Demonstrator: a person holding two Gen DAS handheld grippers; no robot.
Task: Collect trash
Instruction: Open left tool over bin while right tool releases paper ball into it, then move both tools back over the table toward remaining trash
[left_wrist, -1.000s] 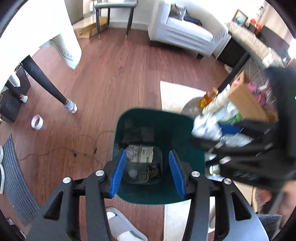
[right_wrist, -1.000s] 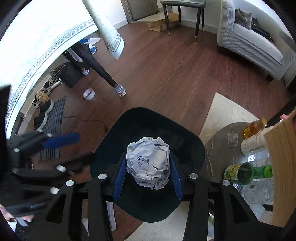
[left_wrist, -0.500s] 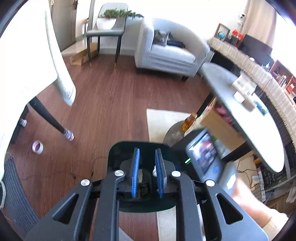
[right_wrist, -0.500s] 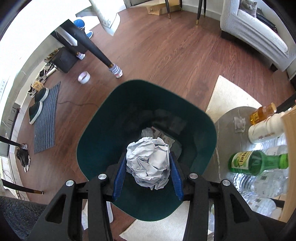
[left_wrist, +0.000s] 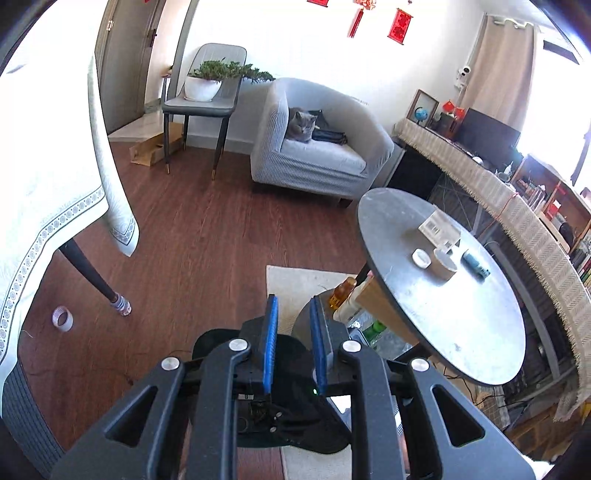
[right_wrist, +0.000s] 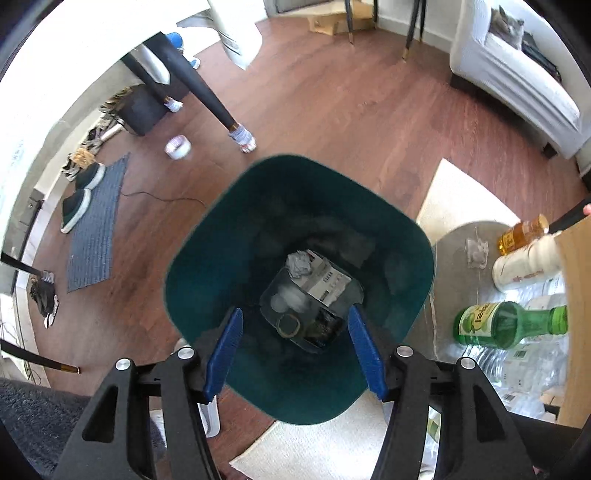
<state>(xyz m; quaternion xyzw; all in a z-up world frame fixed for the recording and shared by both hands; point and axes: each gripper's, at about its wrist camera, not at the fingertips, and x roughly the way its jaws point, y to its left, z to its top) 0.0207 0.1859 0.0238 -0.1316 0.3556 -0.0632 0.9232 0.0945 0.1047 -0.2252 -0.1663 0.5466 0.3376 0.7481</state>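
Observation:
A dark green trash bin (right_wrist: 192, 280) stands on the wood floor right under my right gripper (right_wrist: 295, 325), which is open and empty above its mouth. A crumpled white paper ball (right_wrist: 298, 264) lies at the bottom on a printed box (right_wrist: 325, 282) and other scraps. My left gripper (left_wrist: 293, 321) is raised and looks across the room; its blue pads stand nearly together with nothing between them. The bin's dark rim (left_wrist: 207, 339) shows below it, with the right gripper's body over it.
A round grey table (left_wrist: 443, 295) at right carries a tape roll (left_wrist: 445, 263), a lid and a small box. Bottles (right_wrist: 509, 325) lie beside the bin under it. A tape roll (right_wrist: 177, 147) and a table leg (right_wrist: 218, 107) are on the floor. An armchair holds a cat (left_wrist: 301, 125).
My right gripper has opened and the paper ball has dropped into the bin. My left gripper has shut and tilted up from the bin toward the room.

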